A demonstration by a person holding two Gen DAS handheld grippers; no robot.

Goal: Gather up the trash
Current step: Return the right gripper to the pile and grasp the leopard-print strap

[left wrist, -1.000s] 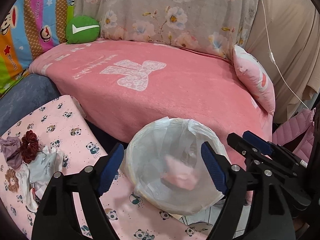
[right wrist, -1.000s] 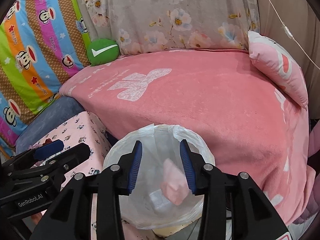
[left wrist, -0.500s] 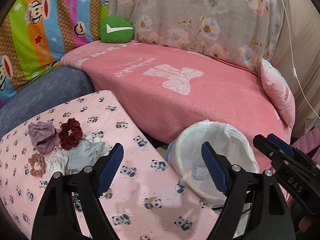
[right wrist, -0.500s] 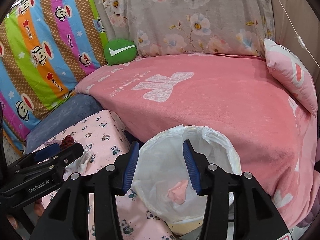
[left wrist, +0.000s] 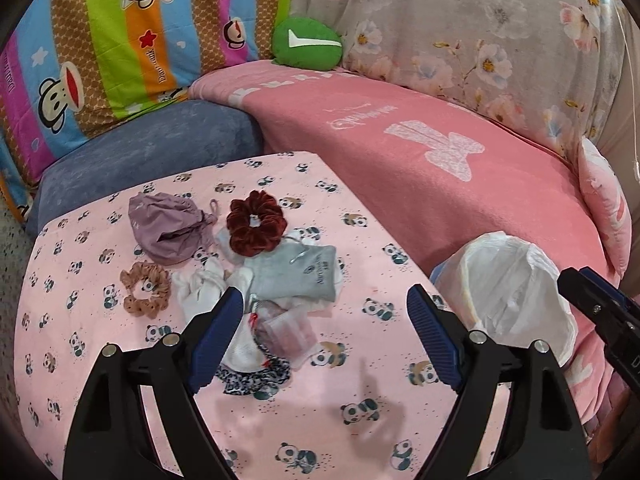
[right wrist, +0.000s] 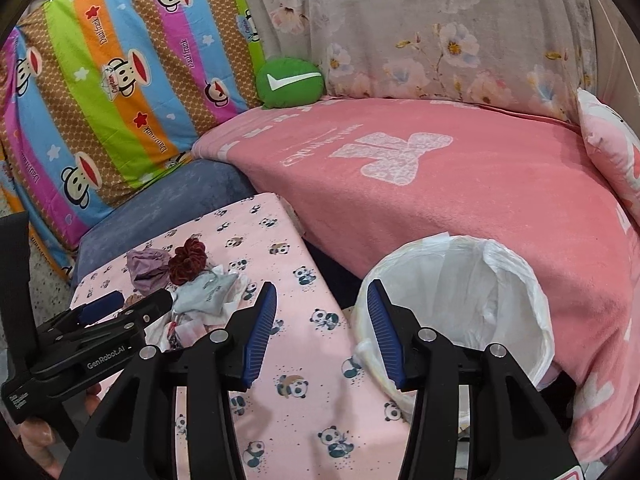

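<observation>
Both claws are empty: the left gripper (left wrist: pixel 324 338) has its blue pads spread wide, having just opened a little further, with nothing between them, and in its own view it hangs at the lower centre of the frame over a heap of small things on the panda-print cover (left wrist: pixel 360 420). The right gripper (right wrist: pixel 320 334) stands about half apart, its jaws likewise having just been widening with nothing caught between the pads, low in its frame above the edge where the cover meets the trash bin (right wrist: pixel 460 304). That bin, lined with a white plastic bag, sits at the lower right of both views, just beside the cover and against the front of the pink blanket (left wrist: pixel 420 128). The heap lies left of centre in the left wrist view: a dark red scrunchie (left wrist: pixel 256 224), a mauve pouch (left wrist: pixel 166 228), a tan scrunchie (left wrist: pixel 146 289), a grey drawstring bag (left wrist: pixel 298 276), white crumpled tissue (left wrist: pixel 202 290) and a clear wrapper (left wrist: pixel 286 330) just beside the left pad. Farther back are a blue cushion (left wrist: pixel 152 148), a green round pillow (left wrist: pixel 307 43) near the top centre, a striped monkey-print quilt (left wrist: pixel 100 32) at the upper left and a floral cloth (left wrist: pixel 480 32) at the upper right.
</observation>
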